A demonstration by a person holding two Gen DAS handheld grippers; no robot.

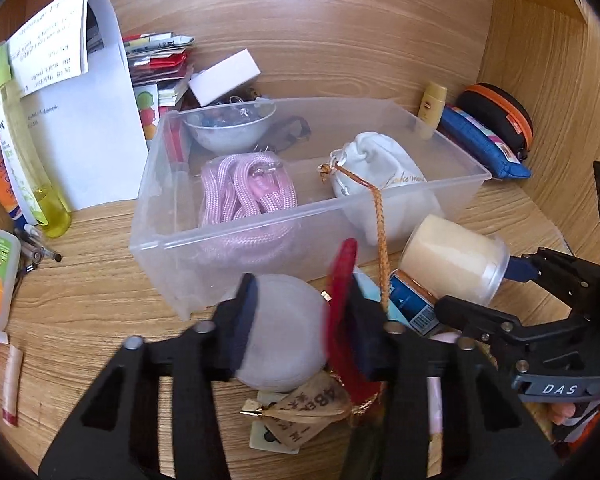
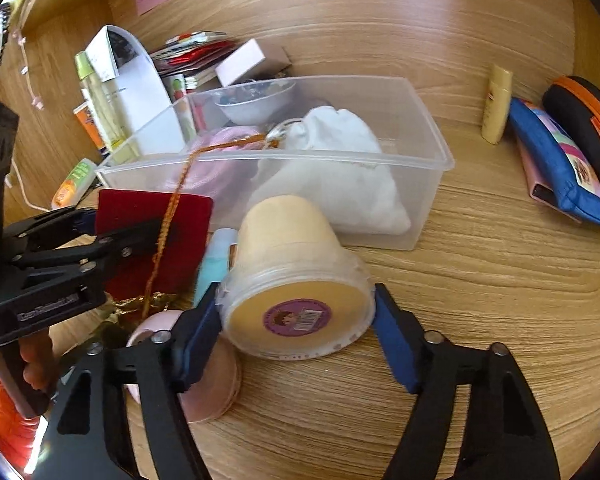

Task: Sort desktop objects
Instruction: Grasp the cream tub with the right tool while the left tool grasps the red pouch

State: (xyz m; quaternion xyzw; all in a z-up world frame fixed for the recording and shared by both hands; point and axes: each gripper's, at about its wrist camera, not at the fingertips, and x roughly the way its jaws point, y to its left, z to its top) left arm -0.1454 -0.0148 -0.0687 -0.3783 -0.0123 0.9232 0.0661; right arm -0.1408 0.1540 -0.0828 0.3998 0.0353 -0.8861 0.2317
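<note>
Left gripper (image 1: 304,320): we are clenching its padded fingers on a red pouch (image 1: 342,280), which is standing edge-on between them in the left wrist view; a frosted round lid (image 1: 282,332) is lying on the desk under the gap, and we cannot tell whether the left pad is touching it.
Red pouch, other view: we are seeing it (image 2: 140,236) as a flat red rectangle pinched in the left gripper (image 2: 140,228), just in front of the bin's near wall.
Orange braided cord (image 1: 380,216): it is running from the pouch up over the bin's rim to the white drawstring bag (image 1: 376,164).
Right gripper (image 2: 296,320): we are closing its blue pads on a cream plastic cup (image 2: 288,280), one pad on each side of the wide end; the cup is lying tilted with its labelled end facing the camera.
Clear plastic bin (image 1: 172,184): it is sitting on the wooden desk (image 2: 480,280), holding a pink rope (image 1: 244,196), the white bag and a clear bowl (image 1: 230,128).
Beside the cup: a light blue bottle (image 2: 212,264) is lying between the pouch and the cup.
Far right: a blue zip pouch (image 2: 556,164) and a black case with orange trim (image 2: 584,120) are leaning by the wall, well apart from the bin.
</note>
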